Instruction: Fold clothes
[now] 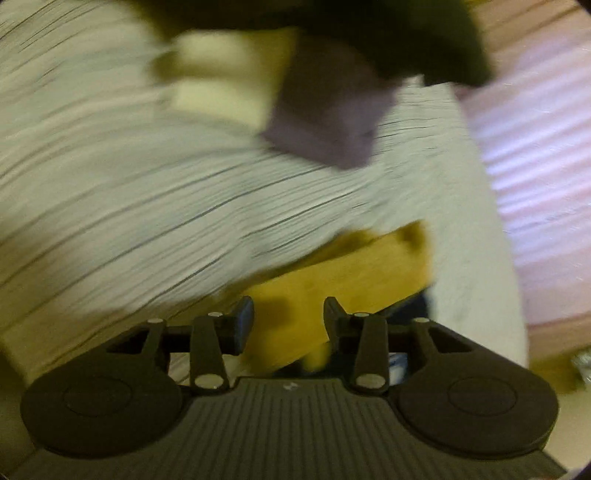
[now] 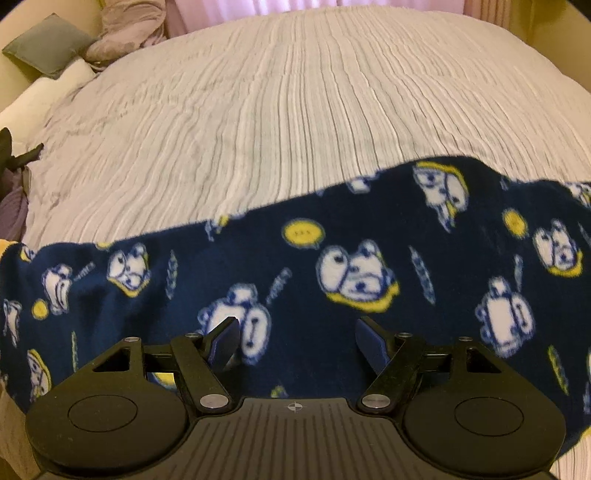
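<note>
A navy fleece garment (image 2: 332, 266) with white bears and yellow spots lies flat across the near part of the bed. My right gripper (image 2: 295, 341) is open and empty just above it, jaws apart over the fabric. In the blurred left wrist view my left gripper (image 1: 288, 321) is open over a yellow cloth edge (image 1: 351, 273), with a sliver of navy fabric (image 1: 413, 306) beside it. I cannot tell whether the fingers touch the cloth.
The bed is covered by a ribbed white bedspread (image 2: 277, 110). Grey and mauve pillows (image 2: 74, 40) lie at its far left. A mauve garment (image 1: 332, 110) and a dark garment (image 1: 406, 33) lie on the bed ahead of the left gripper. Pink curtains (image 1: 535, 147) hang on the right.
</note>
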The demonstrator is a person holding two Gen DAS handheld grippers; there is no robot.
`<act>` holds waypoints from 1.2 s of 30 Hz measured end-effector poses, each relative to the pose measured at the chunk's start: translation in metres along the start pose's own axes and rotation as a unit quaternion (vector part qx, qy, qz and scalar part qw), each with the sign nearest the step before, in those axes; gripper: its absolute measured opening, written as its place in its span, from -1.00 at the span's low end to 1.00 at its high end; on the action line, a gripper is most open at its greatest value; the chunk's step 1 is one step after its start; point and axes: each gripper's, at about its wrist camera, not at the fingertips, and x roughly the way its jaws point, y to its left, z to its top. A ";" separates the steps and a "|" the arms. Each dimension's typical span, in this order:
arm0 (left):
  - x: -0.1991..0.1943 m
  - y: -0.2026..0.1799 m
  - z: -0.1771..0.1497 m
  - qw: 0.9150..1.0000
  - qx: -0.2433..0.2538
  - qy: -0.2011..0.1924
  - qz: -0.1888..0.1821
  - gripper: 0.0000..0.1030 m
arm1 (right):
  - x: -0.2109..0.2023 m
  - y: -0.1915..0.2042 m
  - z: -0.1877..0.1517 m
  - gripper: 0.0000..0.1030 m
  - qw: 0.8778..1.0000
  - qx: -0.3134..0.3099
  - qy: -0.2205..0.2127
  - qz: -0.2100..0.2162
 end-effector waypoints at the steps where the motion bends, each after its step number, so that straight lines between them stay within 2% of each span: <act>1: 0.004 0.005 -0.004 1.000 -0.013 0.002 0.001 -0.30 | 0.000 -0.001 -0.002 0.41 1.000 0.001 0.002 -0.002; 4: -0.003 0.018 -0.005 0.998 -0.047 -0.004 -0.030 -0.39 | 0.000 0.000 -0.005 0.41 1.000 -0.002 0.005 -0.004; 6: -0.002 0.020 -0.005 0.997 -0.059 -0.015 -0.053 -0.69 | -0.001 0.000 -0.006 0.41 1.000 -0.006 0.004 -0.005; 7: -0.002 0.018 -0.004 0.997 -0.051 -0.019 -0.062 -0.94 | -0.001 0.001 -0.006 0.41 1.000 -0.007 0.004 -0.005; 9: -0.011 0.011 -0.006 0.997 -0.016 -0.038 -0.069 -0.96 | -0.002 0.001 -0.007 0.41 1.000 -0.008 0.003 -0.005; 12: -0.030 0.002 -0.014 0.994 0.050 -0.079 -0.058 -0.96 | -0.004 0.001 -0.010 0.41 1.000 -0.006 0.001 -0.009; 14: -0.028 0.006 -0.016 0.993 0.092 -0.071 -0.006 -0.93 | -0.003 -0.001 -0.013 0.41 1.000 -0.004 0.002 -0.012; 17: -0.007 0.009 -0.016 0.989 0.134 -0.035 0.057 -0.87 | -0.005 -0.002 -0.018 0.41 1.000 -0.005 0.001 -0.014; 19: -0.012 -0.006 -0.018 0.979 0.166 -0.068 0.101 -0.79 | -0.009 -0.002 -0.020 0.41 1.000 -0.010 -0.003 -0.017; 22: -0.026 -0.030 -0.021 0.955 0.208 -0.130 0.167 -0.80 | -0.023 -0.011 -0.023 0.41 0.999 -0.016 -0.025 -0.037; 24: -0.035 -0.050 -0.029 0.946 0.244 -0.154 0.147 -0.80 | -0.029 -0.023 -0.032 0.41 0.998 -0.021 -0.027 -0.046; 26: -0.036 -0.076 -0.045 0.936 0.309 -0.138 0.099 -0.80 | -0.033 -0.037 -0.042 0.41 0.998 -0.027 -0.024 -0.051; 28: -0.028 -0.100 -0.073 0.924 0.367 -0.093 0.050 -0.79 | -0.038 -0.051 -0.052 0.41 0.998 -0.033 -0.020 -0.056; 29: -0.020 -0.113 -0.089 0.918 0.390 -0.067 0.025 -0.72 | -0.040 -0.058 -0.057 0.41 0.997 -0.036 -0.019 -0.058; 32: 0.016 -0.126 -0.134 0.910 0.413 0.009 0.037 -0.62 | -0.046 -0.080 -0.073 0.41 0.997 -0.046 -0.014 -0.066; 33: 0.025 -0.125 -0.146 0.909 0.411 0.021 0.061 -0.62 | -0.048 -0.087 -0.078 0.41 0.996 -0.049 -0.012 -0.069; 34: 0.029 -0.123 -0.157 0.909 0.406 0.026 0.089 -0.64 | -0.050 -0.094 -0.083 0.41 0.996 -0.052 -0.010 -0.071; 36: 0.015 -0.120 -0.180 0.911 0.397 0.003 0.112 -0.65 | -0.058 -0.109 -0.093 0.41 0.996 -0.055 -0.010 -0.070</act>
